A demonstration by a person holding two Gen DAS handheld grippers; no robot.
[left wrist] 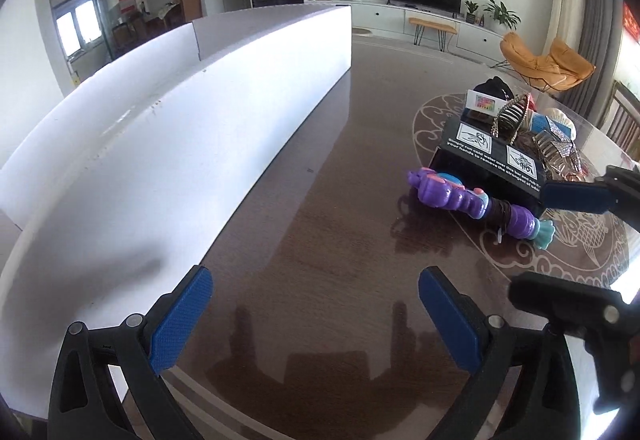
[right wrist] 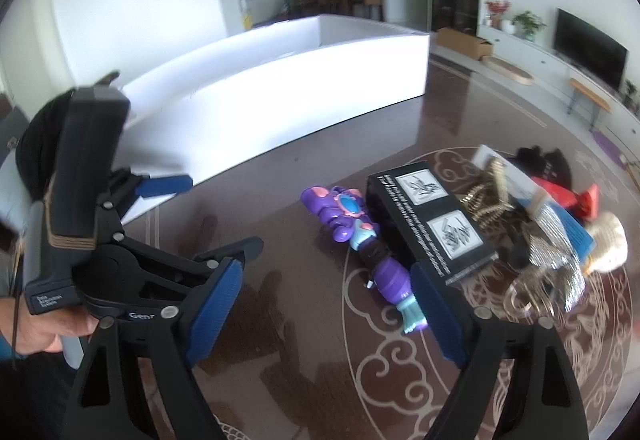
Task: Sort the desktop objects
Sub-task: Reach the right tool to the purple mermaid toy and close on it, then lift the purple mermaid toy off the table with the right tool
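A purple and teal toy (right wrist: 352, 236) lies on the dark wooden table, right beside a long black box (right wrist: 432, 220). My right gripper (right wrist: 326, 280) hovers open over the toy's near end. The teal tail (right wrist: 412, 316) sits close to its right pad (right wrist: 436, 312), and neither pad presses on anything. My left gripper (left wrist: 316, 304) is open with nothing in it over bare table, left of the toy (left wrist: 476, 204). A blue pad (left wrist: 576, 196) of the right gripper shows at the right edge of the left wrist view.
A large white walled tray (left wrist: 240, 88) runs along the far left of the table. Behind the black box (left wrist: 488, 156) is a pile of metal hair clips (right wrist: 488, 200), a shell (right wrist: 608, 240), a red item (right wrist: 580, 200) and black cloth. A hand (right wrist: 40, 328) holds the left gripper.
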